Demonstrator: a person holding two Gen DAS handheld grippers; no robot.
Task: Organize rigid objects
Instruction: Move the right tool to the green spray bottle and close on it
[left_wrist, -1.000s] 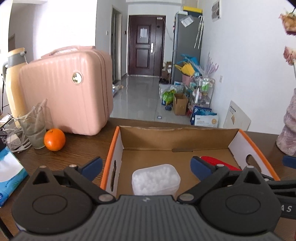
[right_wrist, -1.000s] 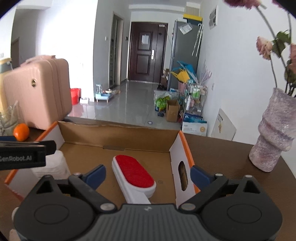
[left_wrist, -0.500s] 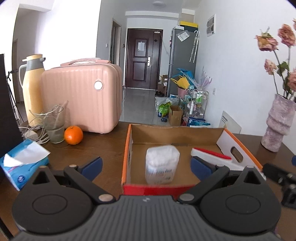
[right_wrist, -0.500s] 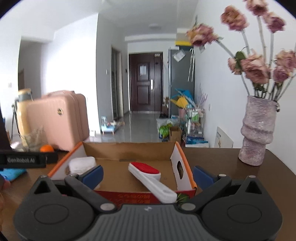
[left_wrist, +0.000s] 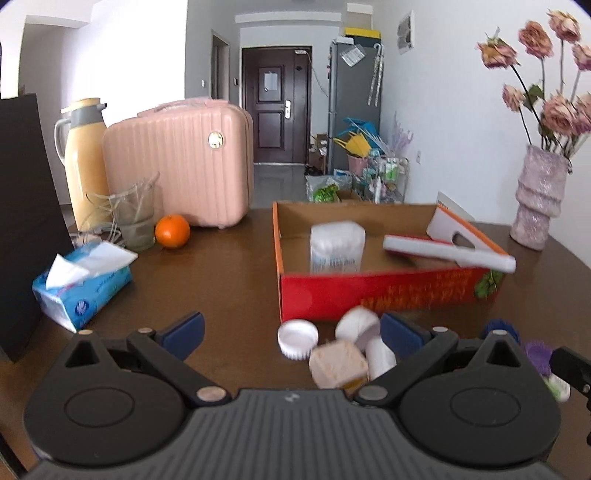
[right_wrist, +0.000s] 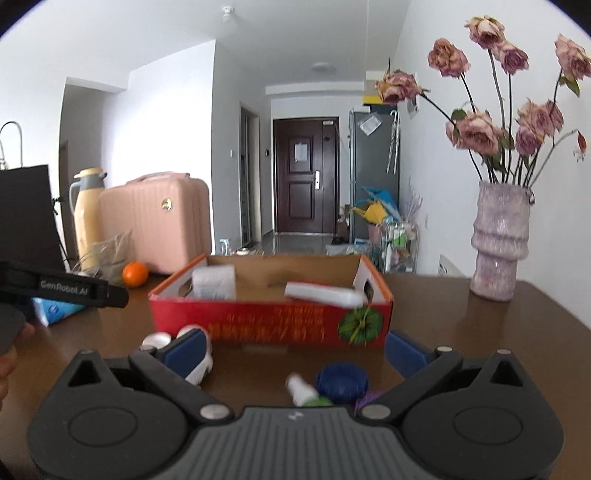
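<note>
right now both of your grippers hang low over the dark wooden surface (left_wrist: 229, 280), short of the red cardboard box (left_wrist: 373, 295). your left gripper (left_wrist: 291, 332) has its jaws spread wide with nothing between them; a white cap (left_wrist: 297, 338), a beige square tub (left_wrist: 338, 363) and two white containers (left_wrist: 357, 328) lie on the surface just ahead, close to its right-hand finger. your right gripper (right_wrist: 295, 349) also has its jaws wide and empty, and between them sit a dark blue lid (right_wrist: 341, 382) and a small white bottle (right_wrist: 301, 389) lying tilted, with something purple just beside them, too blurred to name. inside the box a clear tub of cotton swabs (left_wrist: 337, 246) stands upright at the left, and a red-and-white lint brush (left_wrist: 447, 253) leans with its handle over the right front corner of the rim. off to the left are a tissue pack (left_wrist: 83, 288), an orange (left_wrist: 172, 231) and a pink case (left_wrist: 181, 166); a vase of dried roses (right_wrist: 498, 240) stands at the right.
</note>
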